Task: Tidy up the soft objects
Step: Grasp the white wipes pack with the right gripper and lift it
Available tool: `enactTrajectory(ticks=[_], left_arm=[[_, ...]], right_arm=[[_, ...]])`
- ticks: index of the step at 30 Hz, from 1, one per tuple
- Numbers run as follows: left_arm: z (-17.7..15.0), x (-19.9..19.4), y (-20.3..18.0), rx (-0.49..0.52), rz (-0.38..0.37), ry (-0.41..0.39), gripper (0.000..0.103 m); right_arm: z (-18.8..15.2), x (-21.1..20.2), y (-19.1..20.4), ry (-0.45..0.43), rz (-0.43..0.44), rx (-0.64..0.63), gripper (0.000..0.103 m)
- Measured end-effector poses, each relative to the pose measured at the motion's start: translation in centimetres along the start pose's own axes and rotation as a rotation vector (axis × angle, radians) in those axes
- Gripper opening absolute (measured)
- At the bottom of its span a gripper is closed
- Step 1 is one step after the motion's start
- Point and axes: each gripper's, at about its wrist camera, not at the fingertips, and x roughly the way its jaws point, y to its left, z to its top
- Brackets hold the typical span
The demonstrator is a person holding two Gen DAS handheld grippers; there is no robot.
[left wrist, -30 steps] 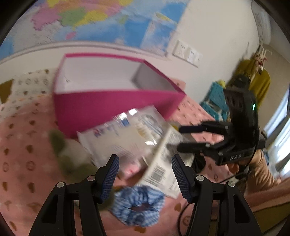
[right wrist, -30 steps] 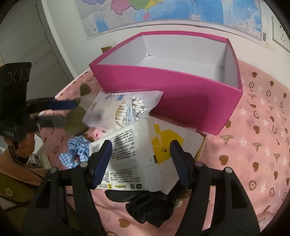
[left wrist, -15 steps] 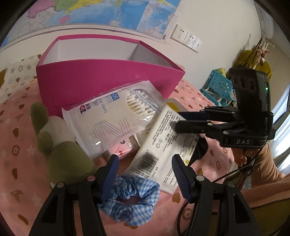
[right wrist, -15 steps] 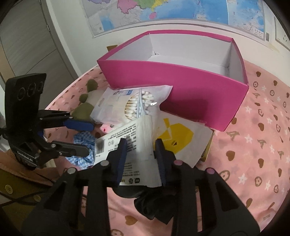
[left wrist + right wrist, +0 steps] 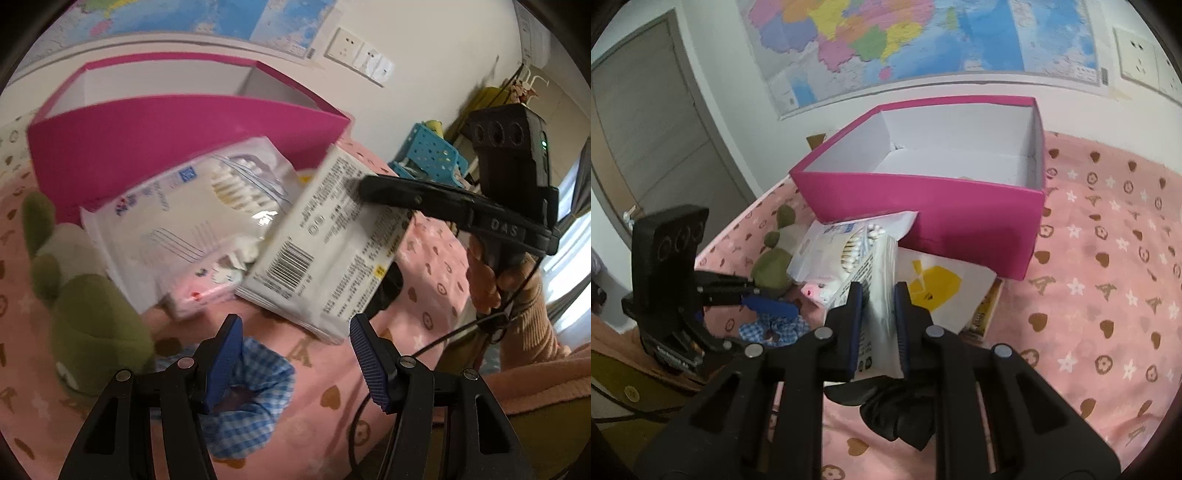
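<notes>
My right gripper (image 5: 878, 291) is shut on a white tissue pack (image 5: 882, 295) and holds it lifted and tilted above the pink cloth; the pack (image 5: 325, 236) also shows in the left wrist view. An open pink box (image 5: 923, 195) stands behind. My left gripper (image 5: 295, 332) is open and empty, over a blue checked scrunchie (image 5: 255, 384). A green plush toy (image 5: 88, 314) lies to its left. A cotton swab bag (image 5: 184, 206) leans against the box. A black cloth (image 5: 897, 410) lies under my right gripper.
A white bag with a yellow mark (image 5: 942, 288) lies in front of the box. A small pink pack (image 5: 199, 284) sits under the swab bag. A blue basket (image 5: 432, 151) stands off the bed at the right. The wall with a map is behind.
My right gripper has closed on the tissue pack and lifted it off the cloth. My left gripper has stayed open near the scrunchie.
</notes>
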Motion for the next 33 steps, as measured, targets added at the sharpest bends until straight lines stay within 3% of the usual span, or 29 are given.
enactTrajectory(ticks=[8, 15, 19, 22, 26, 33], left_arm=[[0.3, 3.0, 0.1, -0.062, -0.105, 0.086, 0.062], [0.3, 1.9, -0.1, -0.069, -0.113, 0.039, 0.061], [0.7, 0.4, -0.6, -0.047, -0.161, -0.007, 0.061], [0.7, 0.3, -0.5, -0.049, -0.123, -0.006, 0.061], [0.3, 1.2, 1.0, -0.116, -0.131, 0.038, 0.061], [0.2, 2.6, 1.2, -0.128, -0.145, 0.082, 0.064]], right_arm=[[-0.9, 0.0, -1.6, -0.013, 0.024, 0.09, 0.019], [-1.8, 0.0, -2.2, -0.007, 0.038, 0.133, 0.02], [-1.7, 0.0, -1.4, -0.001, 0.044, 0.124, 0.02], [-1.6, 0.1, -0.8, -0.008, 0.054, 0.118, 0.019], [-1.5, -0.1, -1.1, -0.02, 0.043, 0.116, 0.019], [-2.6, -0.6, -3.0, -0.045, 0.053, 0.205, 0.019]])
